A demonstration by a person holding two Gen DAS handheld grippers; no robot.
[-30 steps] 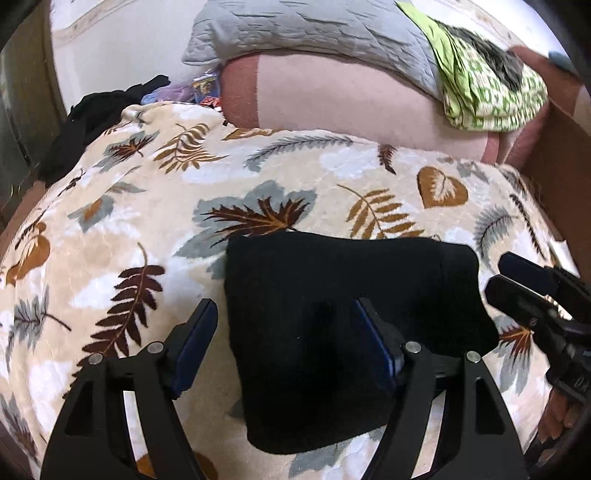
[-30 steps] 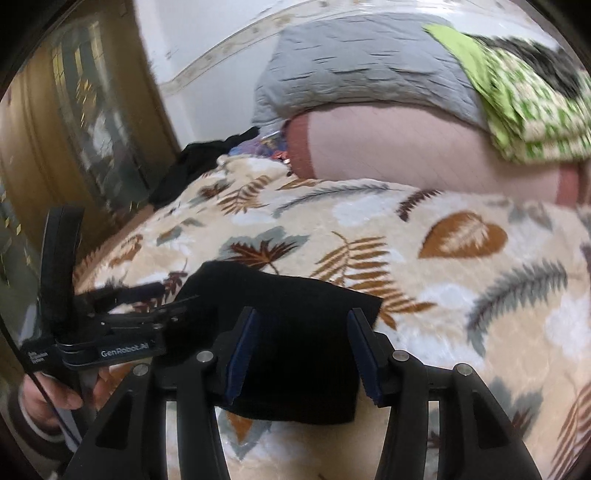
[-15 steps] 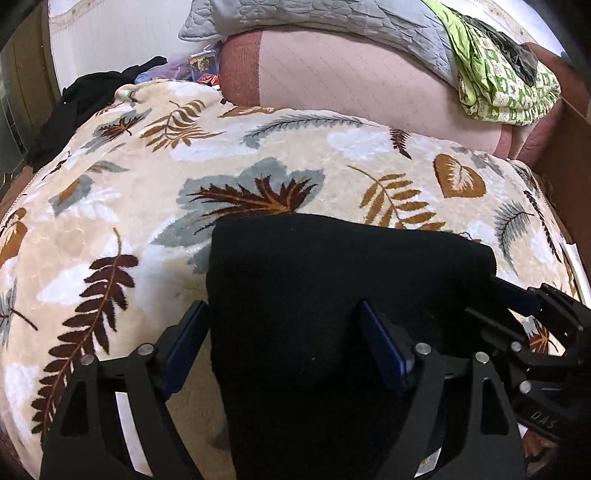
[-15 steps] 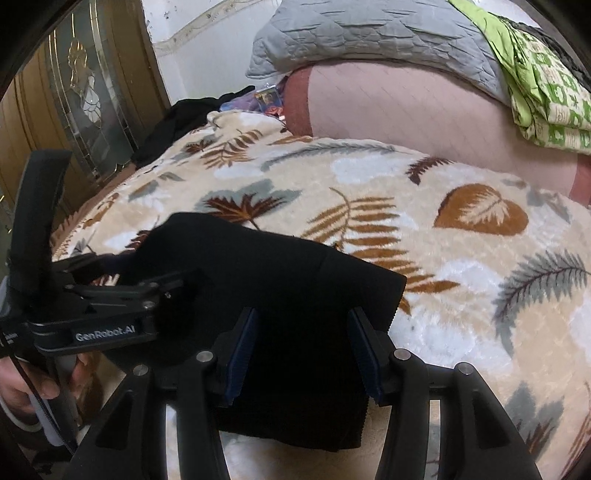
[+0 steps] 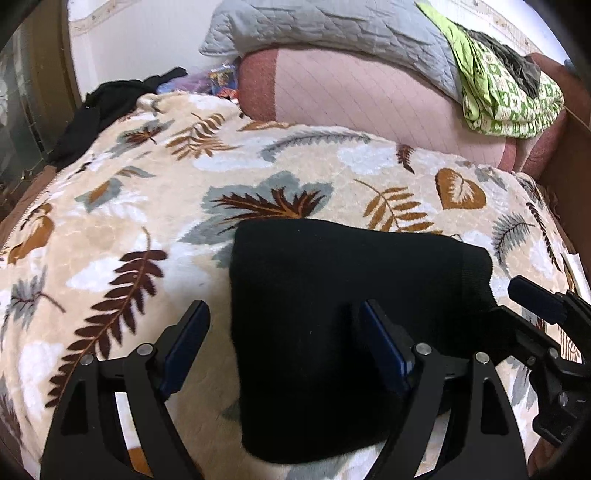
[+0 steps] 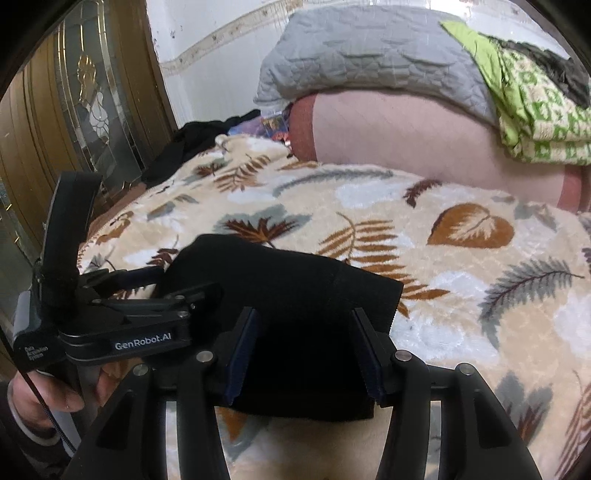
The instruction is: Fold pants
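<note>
Pants [image 5: 332, 332] lying folded, lower centre, on the bed [image 5: 147, 229]. Left gripper [image 5: 284, 343] spread, released; right gripper [image 6: 303, 350] half-spread, probably gripping nothing. Next: flatten or finish.

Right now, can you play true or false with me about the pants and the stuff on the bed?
1. The black pants lie folded up on the leafy blanket. True.
2. The left gripper is squeezing the pants tight. False: its jaws stand wide open and have just been opening, with one edge of the pants between them.
3. A green patterned cloth sits on the grey quilt. True.
4. The blanket is plain white. False: it is cream with brown and grey leaves.
5. The right gripper hovers over the pillow. False: it is at the pants.
</note>
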